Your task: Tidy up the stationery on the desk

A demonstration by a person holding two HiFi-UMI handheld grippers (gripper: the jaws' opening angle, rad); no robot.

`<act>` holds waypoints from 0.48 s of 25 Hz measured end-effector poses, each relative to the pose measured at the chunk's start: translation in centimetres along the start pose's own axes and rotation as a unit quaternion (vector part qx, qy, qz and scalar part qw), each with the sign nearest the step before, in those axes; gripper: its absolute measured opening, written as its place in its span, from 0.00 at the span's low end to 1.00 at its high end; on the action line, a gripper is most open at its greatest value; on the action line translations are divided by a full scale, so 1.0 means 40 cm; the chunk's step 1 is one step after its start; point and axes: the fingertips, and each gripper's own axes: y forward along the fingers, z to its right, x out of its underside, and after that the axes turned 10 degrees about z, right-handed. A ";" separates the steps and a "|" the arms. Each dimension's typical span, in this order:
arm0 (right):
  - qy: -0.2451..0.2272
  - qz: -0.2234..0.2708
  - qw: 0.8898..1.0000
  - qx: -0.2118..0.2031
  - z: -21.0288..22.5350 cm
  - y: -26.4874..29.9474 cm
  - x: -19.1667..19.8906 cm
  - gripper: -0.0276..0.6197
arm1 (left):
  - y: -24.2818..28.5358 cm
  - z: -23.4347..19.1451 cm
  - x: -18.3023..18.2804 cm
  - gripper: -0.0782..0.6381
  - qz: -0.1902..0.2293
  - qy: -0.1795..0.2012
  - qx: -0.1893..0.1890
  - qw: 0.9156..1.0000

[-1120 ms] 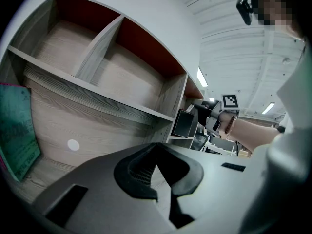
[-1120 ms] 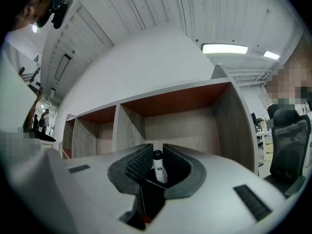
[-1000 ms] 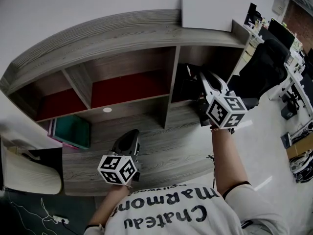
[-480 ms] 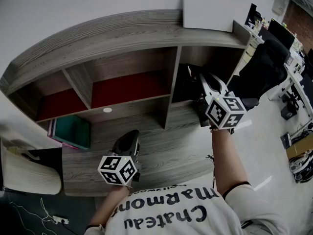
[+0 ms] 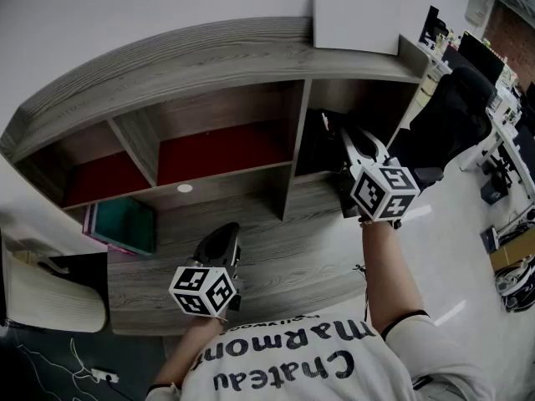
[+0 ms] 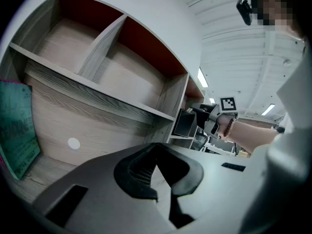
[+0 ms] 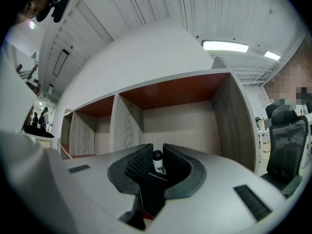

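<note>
My right gripper (image 5: 338, 132) reaches into the right-hand cubby of the grey wooden shelf unit (image 5: 209, 57). In the right gripper view the right gripper (image 7: 156, 156) is shut on a marker (image 7: 157, 161) with a white body and a black cap. A dark flat piece (image 7: 152, 194) shows below it between the jaws; I cannot tell what it is. A black box (image 5: 316, 147) stands in that cubby beside the gripper, and the box (image 6: 185, 123) also shows in the left gripper view. My left gripper (image 5: 221, 239) hovers low over the desk (image 5: 276, 249), shut with nothing in it (image 6: 156, 152).
A teal book (image 5: 125, 224) leans in the lower left cubby; it is at the left edge (image 6: 17, 130) in the left gripper view. A small white disc (image 5: 185, 188) sits on the shelf back. A black office chair (image 5: 451, 115) stands at the right, a pale chair (image 5: 50, 295) at the left.
</note>
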 end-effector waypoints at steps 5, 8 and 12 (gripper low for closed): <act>0.000 -0.004 1.000 0.001 0.002 0.003 0.008 0.15 | 0.001 -0.002 0.000 0.13 0.000 -0.001 -0.001 1.000; 0.000 -0.008 1.000 0.003 0.002 0.005 0.015 0.16 | 0.000 -0.004 -0.001 0.13 -0.001 -0.001 -0.001 1.000; -0.001 -0.021 1.000 0.011 0.008 0.007 0.026 0.16 | 0.001 -0.006 -0.004 0.13 0.000 0.000 -0.001 1.000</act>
